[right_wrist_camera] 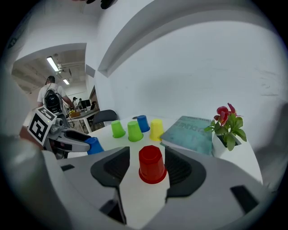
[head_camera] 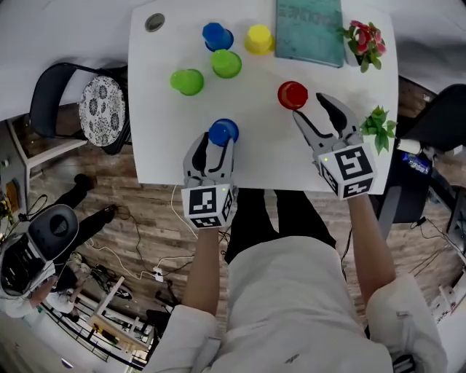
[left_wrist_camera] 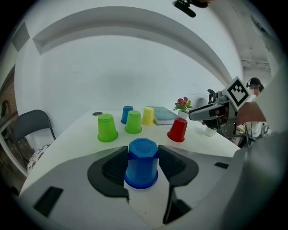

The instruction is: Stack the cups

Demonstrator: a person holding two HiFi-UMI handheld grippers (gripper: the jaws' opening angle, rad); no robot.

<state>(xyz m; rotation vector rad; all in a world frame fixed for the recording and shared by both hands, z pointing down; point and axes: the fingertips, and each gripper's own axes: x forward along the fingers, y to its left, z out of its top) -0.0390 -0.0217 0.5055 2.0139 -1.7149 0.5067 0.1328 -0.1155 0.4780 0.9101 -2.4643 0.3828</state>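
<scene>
Several cups stand upside down on the white table (head_camera: 160,146). A blue cup (head_camera: 223,132) (left_wrist_camera: 142,162) sits on the table between the jaws of my left gripper (head_camera: 216,143) (left_wrist_camera: 143,167); the pads lie close along its sides and I see no squeeze. A red cup (head_camera: 293,95) (right_wrist_camera: 151,164) stands on the table between the jaws of my open right gripper (head_camera: 309,106) (right_wrist_camera: 146,170), with a gap on each side. Further back are two green cups (head_camera: 187,81) (head_camera: 226,63), a second blue cup (head_camera: 217,35) and a yellow cup (head_camera: 258,38).
A teal book (head_camera: 309,22) lies at the back right beside a small pot of red flowers (head_camera: 364,40). A green plant (head_camera: 378,127) is at the table's right edge. A dark chair (head_camera: 80,102) stands left of the table. The near table edge runs just under both grippers.
</scene>
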